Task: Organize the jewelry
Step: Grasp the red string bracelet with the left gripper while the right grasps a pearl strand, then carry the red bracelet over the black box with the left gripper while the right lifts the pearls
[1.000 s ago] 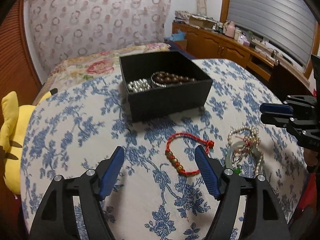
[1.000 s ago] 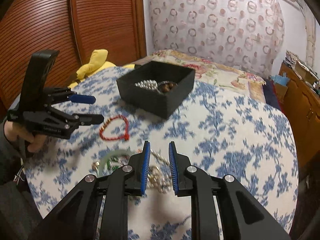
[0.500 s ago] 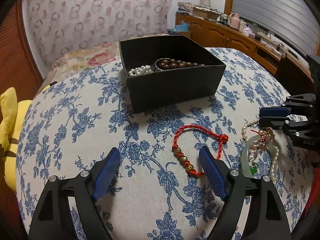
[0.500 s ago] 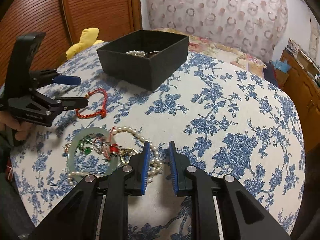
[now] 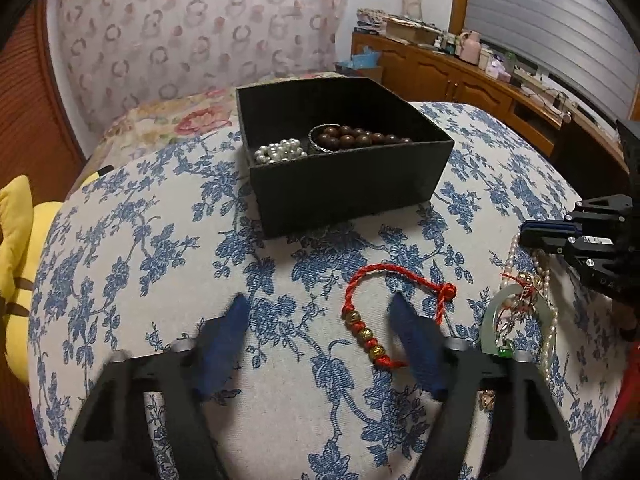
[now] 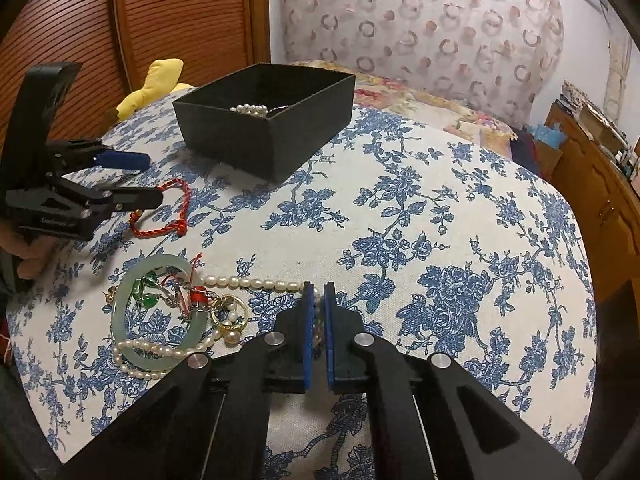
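Two claws, right claw pinching pearl necklace, left claw closing, spread astride red bracelet.

Round table under white cloth with blue flower print. Beyond it, bed with floral cover. Far wall hung with pale curtain, ring pattern. Left: brown slatted wooden door. Right: low wooden cabinet, top crowded with small items, under window with closed grey shutter. Yellow plush toy at table's left edge. Indoor light, dim.
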A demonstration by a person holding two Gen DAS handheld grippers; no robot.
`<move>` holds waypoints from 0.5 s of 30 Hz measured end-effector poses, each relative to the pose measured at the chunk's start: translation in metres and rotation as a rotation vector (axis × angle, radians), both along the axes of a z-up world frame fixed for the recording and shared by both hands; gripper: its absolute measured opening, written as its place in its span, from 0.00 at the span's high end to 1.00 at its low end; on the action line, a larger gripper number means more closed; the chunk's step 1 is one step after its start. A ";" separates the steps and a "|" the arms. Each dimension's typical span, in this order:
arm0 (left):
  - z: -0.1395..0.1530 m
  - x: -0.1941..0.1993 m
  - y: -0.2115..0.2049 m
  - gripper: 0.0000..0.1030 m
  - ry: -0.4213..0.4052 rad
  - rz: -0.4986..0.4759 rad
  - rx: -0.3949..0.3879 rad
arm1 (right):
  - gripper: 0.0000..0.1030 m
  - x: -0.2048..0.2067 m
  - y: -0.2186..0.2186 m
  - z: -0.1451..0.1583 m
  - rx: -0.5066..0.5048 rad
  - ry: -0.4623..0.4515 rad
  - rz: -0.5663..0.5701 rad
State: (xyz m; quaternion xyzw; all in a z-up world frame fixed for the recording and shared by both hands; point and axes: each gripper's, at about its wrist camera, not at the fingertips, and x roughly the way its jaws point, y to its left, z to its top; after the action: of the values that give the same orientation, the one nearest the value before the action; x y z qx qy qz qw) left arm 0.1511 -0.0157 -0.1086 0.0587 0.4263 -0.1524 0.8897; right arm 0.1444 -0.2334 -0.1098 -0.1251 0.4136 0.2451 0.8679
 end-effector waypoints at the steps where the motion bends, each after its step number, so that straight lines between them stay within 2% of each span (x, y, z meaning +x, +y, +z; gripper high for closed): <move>1: 0.001 0.000 -0.002 0.48 -0.004 -0.002 0.008 | 0.95 -0.001 0.000 0.000 -0.003 -0.005 0.000; 4: 0.001 -0.002 -0.007 0.67 -0.012 -0.020 0.021 | 0.94 -0.002 0.000 0.000 0.000 -0.013 -0.002; 6: 0.001 -0.007 -0.011 0.85 -0.018 -0.043 0.022 | 0.94 -0.002 -0.002 0.000 0.013 -0.007 -0.004; 7: 0.001 -0.009 -0.012 0.91 -0.017 -0.054 0.020 | 0.94 -0.002 -0.002 0.000 0.019 -0.003 -0.005; 10: 0.001 -0.014 -0.013 0.94 -0.016 -0.063 0.026 | 0.94 -0.002 -0.003 0.000 0.022 -0.002 -0.005; 15: 0.013 -0.022 -0.007 0.94 -0.037 -0.049 -0.017 | 0.95 -0.005 -0.003 0.009 0.044 -0.024 -0.010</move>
State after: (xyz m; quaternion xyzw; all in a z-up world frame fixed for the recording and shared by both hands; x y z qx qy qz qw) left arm 0.1287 -0.0226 -0.0958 0.0641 0.4070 -0.1766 0.8939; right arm 0.1391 -0.2363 -0.1009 -0.1067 0.3984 0.2482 0.8765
